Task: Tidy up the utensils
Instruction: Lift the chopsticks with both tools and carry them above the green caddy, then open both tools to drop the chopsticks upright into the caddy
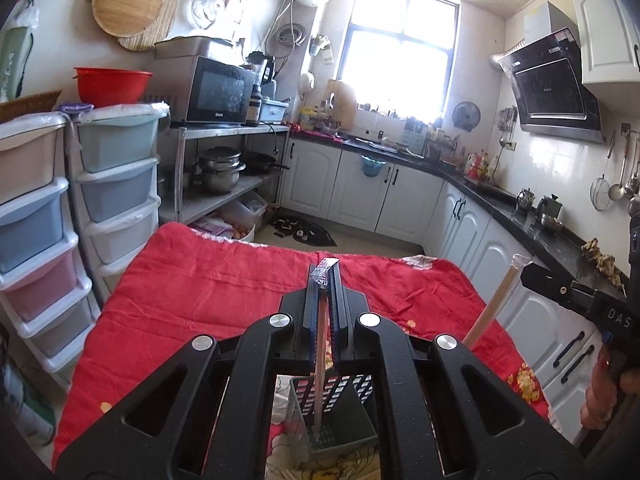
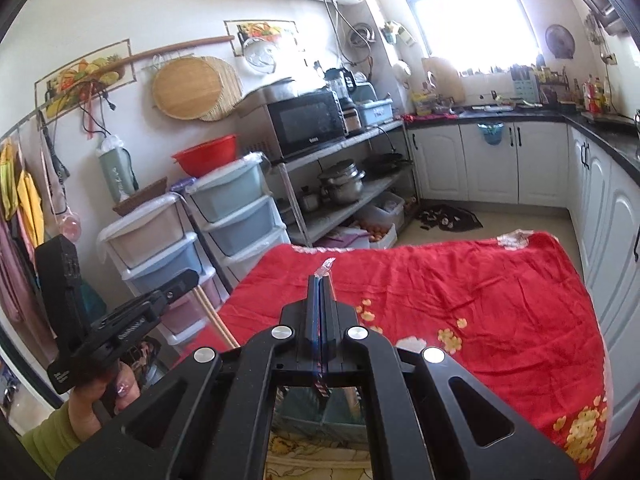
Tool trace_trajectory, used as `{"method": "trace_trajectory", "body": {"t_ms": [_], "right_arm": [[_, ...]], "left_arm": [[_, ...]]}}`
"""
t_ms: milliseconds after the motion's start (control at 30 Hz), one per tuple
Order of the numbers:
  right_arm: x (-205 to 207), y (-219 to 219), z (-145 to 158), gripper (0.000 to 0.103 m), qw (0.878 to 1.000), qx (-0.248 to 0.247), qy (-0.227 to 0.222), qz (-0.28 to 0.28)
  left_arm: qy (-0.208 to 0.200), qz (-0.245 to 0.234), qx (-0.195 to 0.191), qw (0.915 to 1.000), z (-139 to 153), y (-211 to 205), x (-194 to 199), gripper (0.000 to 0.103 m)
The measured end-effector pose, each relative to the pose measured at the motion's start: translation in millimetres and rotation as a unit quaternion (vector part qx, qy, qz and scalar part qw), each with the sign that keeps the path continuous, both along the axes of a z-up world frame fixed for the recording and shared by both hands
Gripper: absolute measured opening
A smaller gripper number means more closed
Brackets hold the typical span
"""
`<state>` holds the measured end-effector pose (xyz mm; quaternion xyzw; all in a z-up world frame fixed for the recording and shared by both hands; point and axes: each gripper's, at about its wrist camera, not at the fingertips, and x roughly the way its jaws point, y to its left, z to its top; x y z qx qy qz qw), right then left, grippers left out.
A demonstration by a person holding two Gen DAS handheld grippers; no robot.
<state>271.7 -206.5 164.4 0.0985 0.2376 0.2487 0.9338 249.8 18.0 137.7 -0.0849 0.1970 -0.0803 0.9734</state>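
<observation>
A pair of pale wooden chopsticks in a clear plastic sleeve point(image 1: 321, 344) is clamped between the closed jaws of the left gripper point(image 1: 325, 280), its lower end hanging inside a grey perforated plastic utensil basket point(image 1: 340, 412) below. The right gripper point(image 2: 320, 280) has its jaws closed on a second clear-wrapped pair of chopsticks point(image 2: 325, 267), which in the left wrist view slants down from that gripper. Both hang over a surface covered with a red quilted cloth with yellow flowers point(image 1: 200, 280). Stacked pastel plastic drawers point(image 1: 116, 176) stand just beside it.
</observation>
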Motion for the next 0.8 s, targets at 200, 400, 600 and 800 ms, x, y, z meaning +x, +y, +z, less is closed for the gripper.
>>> {"method": "trace_trajectory", "body": {"t_ms": [200,400,600,800], "right_arm": [[2.2,-1.7,-16.6,0.001,1.000,0.002,0.022,-0.004],[-2.0,0.5,-23.6,0.002,1.000,-0.009,0.027,0.000],[-8.9,-1.3,-29.8,0.023,0.999,-0.018,0.026,-0.010],[-17.1,-10.1,-34.4,0.036,0.999,-0.023,0.024,-0.024]], "left_arm": [[0.015,-0.011,-0.002,0.9998,-16.4,-3.2,1.6,0.002],[0.025,-0.012,-0.002,0.9996,-27.9,-2.5,2.5,0.011],[0.032,-0.012,-0.001,0.9994,-32.8,-1.5,-1.8,0.038],[0.029,-0.010,-0.025,0.9992,-34.3,9.5,-14.0,0.063]]}}
